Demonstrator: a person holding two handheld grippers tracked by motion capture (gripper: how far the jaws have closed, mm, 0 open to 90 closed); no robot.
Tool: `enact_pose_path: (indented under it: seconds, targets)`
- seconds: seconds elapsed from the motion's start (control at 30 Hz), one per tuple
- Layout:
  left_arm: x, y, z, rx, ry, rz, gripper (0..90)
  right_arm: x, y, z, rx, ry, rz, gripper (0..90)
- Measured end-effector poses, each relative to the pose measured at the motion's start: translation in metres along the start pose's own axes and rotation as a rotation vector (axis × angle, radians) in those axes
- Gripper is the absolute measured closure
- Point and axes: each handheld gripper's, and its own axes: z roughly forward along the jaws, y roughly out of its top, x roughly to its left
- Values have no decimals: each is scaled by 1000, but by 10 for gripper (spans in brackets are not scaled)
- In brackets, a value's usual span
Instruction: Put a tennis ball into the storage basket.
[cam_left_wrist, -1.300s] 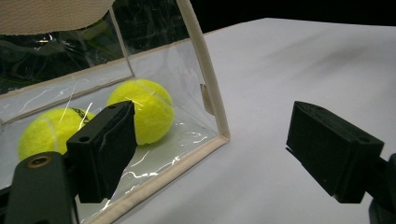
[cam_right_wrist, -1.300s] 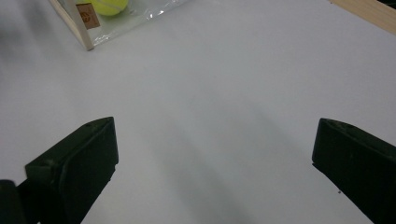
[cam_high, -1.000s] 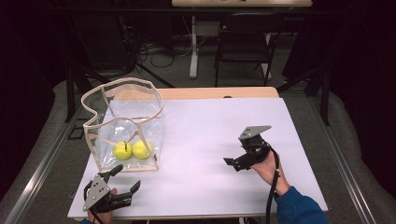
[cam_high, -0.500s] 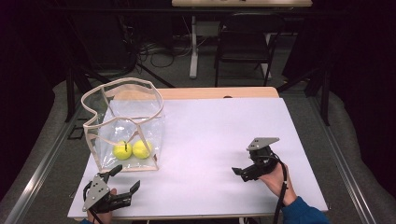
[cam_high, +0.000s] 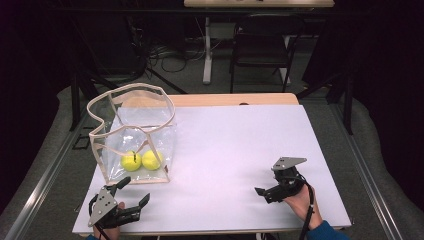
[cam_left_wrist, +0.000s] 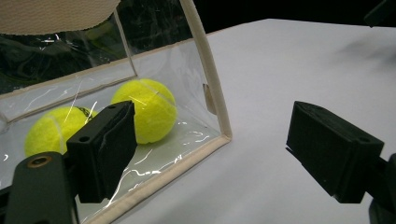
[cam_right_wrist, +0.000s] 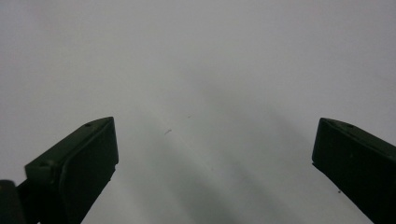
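the right claw (cam_high: 263, 192) has drawn back toward the near right edge of the table (cam_high: 240, 150) over the last second, jaws wide apart and holding nothing. the left claw (cam_high: 134, 192) hasn't moved, also wide open and empty, just in front of the clear bag (cam_high: 132, 130). two tennis balls (cam_high: 141, 160) lie inside the bag, so the loading looks finished and both hands seem to be retiring.

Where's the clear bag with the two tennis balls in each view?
High view: clear bag stands at the table's left, just beyond the left gripper.
Left gripper view: upper left, its near corner beyond the left jaw.
Right gripper view: not in it; bare white table between open jaws.
Shared landmark: the tennis balls inside the bag.
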Motion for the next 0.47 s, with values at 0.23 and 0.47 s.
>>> enact_pose_path:
  seconds: [0.23,0.47]
  targets:
    - [0,0,0,1,3,0,158,1,-7,0,0,-15,4,0]
    - [0,0,2,7,-3,4,158,0,-16,-3,-4,-30,18,0]
